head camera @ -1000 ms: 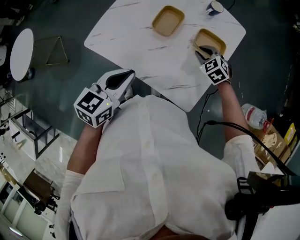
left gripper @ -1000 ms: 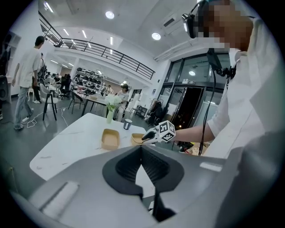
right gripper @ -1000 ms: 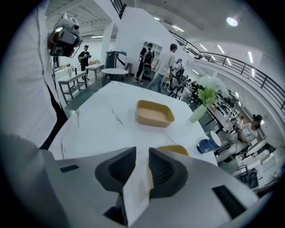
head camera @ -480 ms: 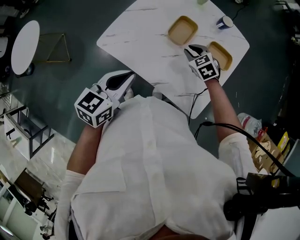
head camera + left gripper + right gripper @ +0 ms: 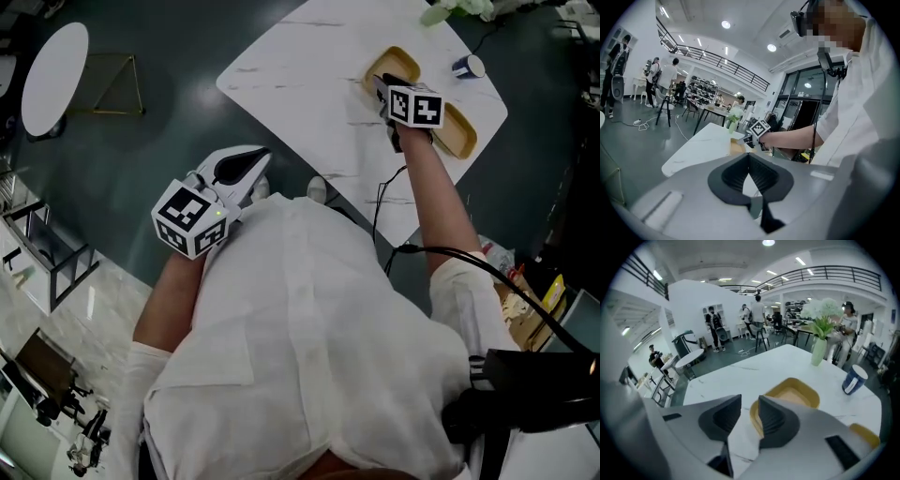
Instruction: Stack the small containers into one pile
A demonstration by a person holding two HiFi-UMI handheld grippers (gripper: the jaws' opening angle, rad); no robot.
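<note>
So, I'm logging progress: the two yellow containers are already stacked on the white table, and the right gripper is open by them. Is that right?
No, not stacked: the head view shows one yellow container lying apart from the second yellow container, side by side on the white table. The right gripper is open by the first; its fingers have just been opening, nothing gripped.

Bright ceiling lights (image 5: pixel 725 24) light evenly; fisheye edges bend, corners fall dark.

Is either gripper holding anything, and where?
Nothing held. Right gripper: jaws have just been opening, empty, by the yellow container; left gripper shut, empty.
</note>
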